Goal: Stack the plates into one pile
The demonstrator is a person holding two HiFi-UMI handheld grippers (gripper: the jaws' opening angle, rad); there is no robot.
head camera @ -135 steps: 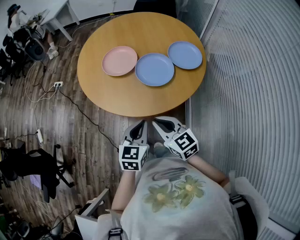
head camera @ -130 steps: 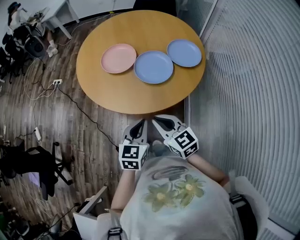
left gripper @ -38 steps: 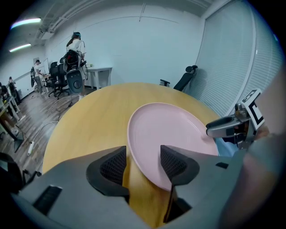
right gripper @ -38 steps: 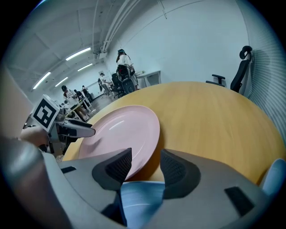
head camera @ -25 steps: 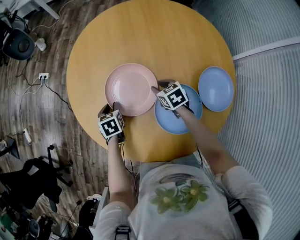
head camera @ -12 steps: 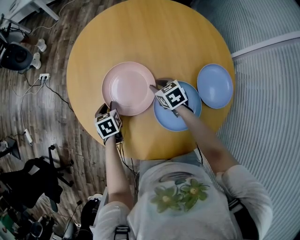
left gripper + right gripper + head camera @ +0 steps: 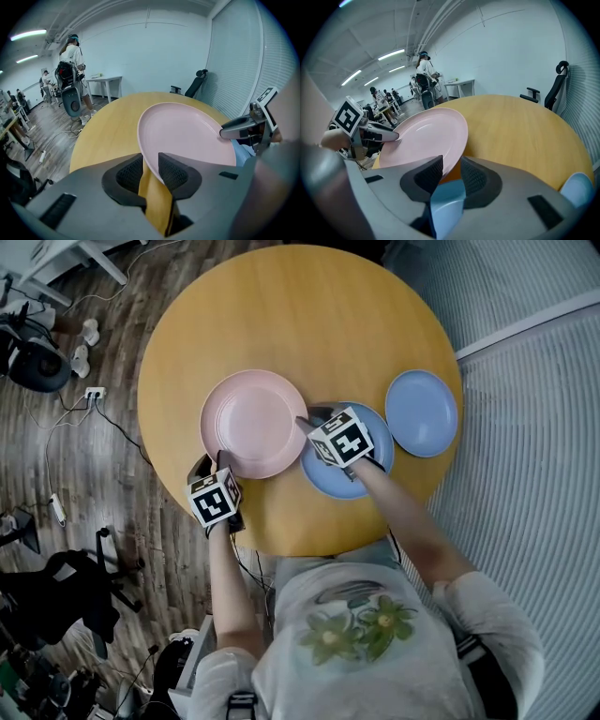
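Observation:
A pink plate (image 7: 251,423) is held a little above the round wooden table (image 7: 300,324) by both grippers. My left gripper (image 7: 214,462) is shut on its near left rim, and in the left gripper view the pink plate (image 7: 187,136) runs away from my left gripper (image 7: 151,164). My right gripper (image 7: 307,418) has just been closing and is shut on the right rim; its own view shows the pink plate (image 7: 424,136) pinched in my right gripper (image 7: 450,171). A larger blue plate (image 7: 323,474) lies under the right hand. A smaller blue plate (image 7: 422,413) lies further right.
Left of the table, cables and a power strip (image 7: 94,392) lie on the wood floor, with office chairs (image 7: 56,587) nearby. Ribbed grey flooring (image 7: 525,474) lies to the right. A person (image 7: 70,56) stands by a white desk (image 7: 105,80) in the background.
The right jaws have narrowed onto the pink plate's rim. Both grippers have risen a little, taking the pink plate up off the table between them.

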